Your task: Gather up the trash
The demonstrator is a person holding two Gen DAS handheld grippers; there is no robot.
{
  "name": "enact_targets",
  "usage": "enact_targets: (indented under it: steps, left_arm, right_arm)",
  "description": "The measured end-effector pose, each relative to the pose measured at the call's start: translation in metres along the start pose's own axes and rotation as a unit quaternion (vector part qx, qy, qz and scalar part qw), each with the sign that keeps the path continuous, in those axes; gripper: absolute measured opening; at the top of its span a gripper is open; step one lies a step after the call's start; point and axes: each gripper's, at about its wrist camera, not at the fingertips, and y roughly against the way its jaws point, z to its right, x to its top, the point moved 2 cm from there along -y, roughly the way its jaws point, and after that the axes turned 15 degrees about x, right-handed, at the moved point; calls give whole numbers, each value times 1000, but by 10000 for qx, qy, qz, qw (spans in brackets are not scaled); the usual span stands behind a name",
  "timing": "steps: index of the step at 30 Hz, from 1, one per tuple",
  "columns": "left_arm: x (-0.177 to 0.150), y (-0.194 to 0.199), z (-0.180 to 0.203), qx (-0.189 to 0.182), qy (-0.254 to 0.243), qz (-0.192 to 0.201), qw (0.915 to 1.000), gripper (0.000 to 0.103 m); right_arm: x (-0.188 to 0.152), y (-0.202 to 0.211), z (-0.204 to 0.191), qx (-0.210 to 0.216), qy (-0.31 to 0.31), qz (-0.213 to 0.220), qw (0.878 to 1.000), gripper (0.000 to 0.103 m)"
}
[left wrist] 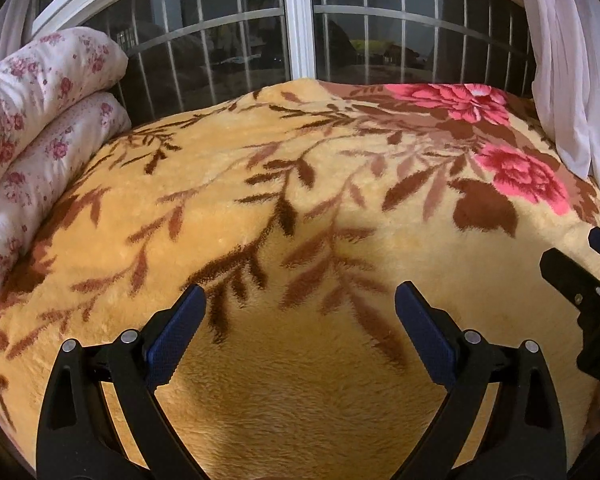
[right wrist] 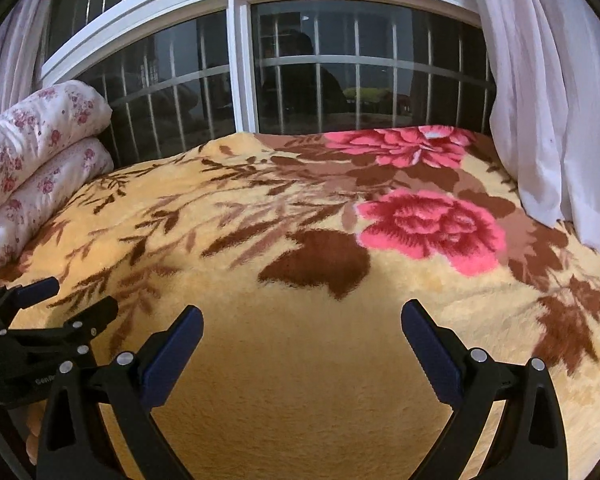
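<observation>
Both grippers low over bed, side by side, aimed at window. Left gripper (left wrist: 300, 300) fingers spread wide, nothing between. Right gripper (right wrist: 302, 320) fingers spread wide too, nothing held. Each visible at edge of the other's view: right gripper (left wrist: 588, 280) at right edge of left wrist view, left gripper (right wrist: 48, 312) at left edge of right wrist view.

Trash: none visible in either view. No wrapper, paper, bottle or bag on the blanket (left wrist: 260, 200), yellow plush with brown leaves and pink flowers, smooth across the bed. No bin or trash bag in sight either.

Folded floral quilt (left wrist: 40, 120) stacked at left against the window (left wrist: 296, 20). White curtain (left wrist: 560, 60) hanging at right, hem touching the blanket. Dark outside, bars behind glass.

Progress: cannot tell from surface alone whether collection not begun or already done; nothing gripped, nothing to grip here. Likely judgement: either start pose or finish pose. If trash remains, must lie outside these views, e.g. off the bed or behind the cameras. Next need: locate trash before any grasp.
</observation>
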Motion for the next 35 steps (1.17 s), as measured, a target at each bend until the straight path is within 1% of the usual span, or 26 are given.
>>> enact_targets:
  steps: [5,18,24,29,31,35]
  left_arm:
    - [-1,0,2,27,-11,-7,10000,93]
    - [-1,-2,-1,24,38,-24,10000,93]
    - [-1,-1,-5,24,221,54,9997,93]
    - [-2,-5,-5,56,231,-106,9997,93]
    - [-3,-7,-3,11,202,-193,9996,93]
    - [-4,-5,-5,15,264,-160,9995,93]
  right_arm:
    - [-1,-1,3,15,-111,-19,9999,98]
    - [-3,-2,5,6,-138,-63,9999,98]
    - [-5,-2,5,-10,-127,-84,9999,98]
    - [-7,-3,5,-16,-133,-93,9999,98]
    - [-6,-3,5,-11,-135,-98,9999,98]
    - [-7,-4,6,-3,-129,-112,9999,98]
